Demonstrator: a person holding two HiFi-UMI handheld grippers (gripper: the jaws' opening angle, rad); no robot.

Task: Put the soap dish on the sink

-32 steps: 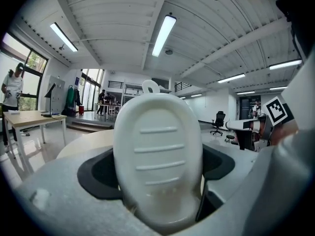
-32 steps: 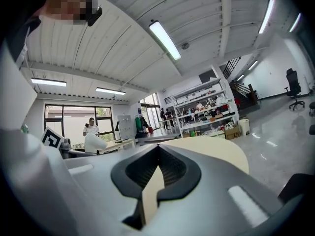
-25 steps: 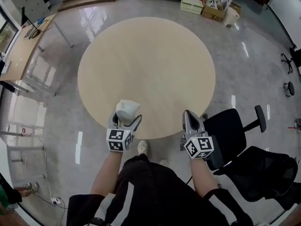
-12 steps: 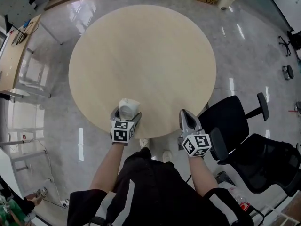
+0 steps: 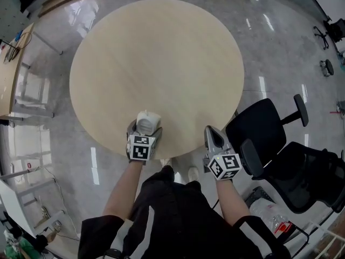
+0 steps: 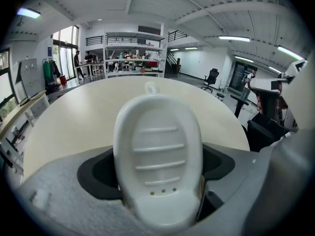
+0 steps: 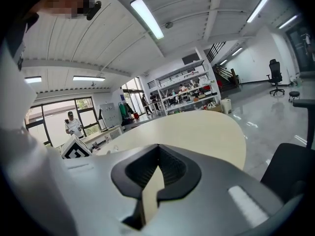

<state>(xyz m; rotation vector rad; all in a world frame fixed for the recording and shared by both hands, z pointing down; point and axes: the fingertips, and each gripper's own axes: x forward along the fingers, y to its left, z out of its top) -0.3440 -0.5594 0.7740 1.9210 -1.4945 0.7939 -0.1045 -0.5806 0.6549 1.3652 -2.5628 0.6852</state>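
A white oval soap dish (image 6: 160, 156) with ribs and small drain holes sits between the jaws of my left gripper (image 5: 146, 125), which is shut on its sides. In the head view the soap dish (image 5: 148, 118) hangs over the near edge of the round beige table (image 5: 161, 53), tilted down toward it. My right gripper (image 5: 212, 130) is just off the table's near right edge, beside a chair. Its jaws (image 7: 156, 154) are shut together with nothing between them. No sink shows in any view.
A black office chair (image 5: 261, 136) stands right of my right gripper, with a second chair (image 5: 310, 179) behind it. A desk (image 5: 11, 63) stands at the far left on the glossy grey floor. Shelving (image 6: 130, 53) lines the far wall.
Both grippers have sunk toward the table's near edge. The left one has tipped further down with the soap dish still in it. The right stays shut.
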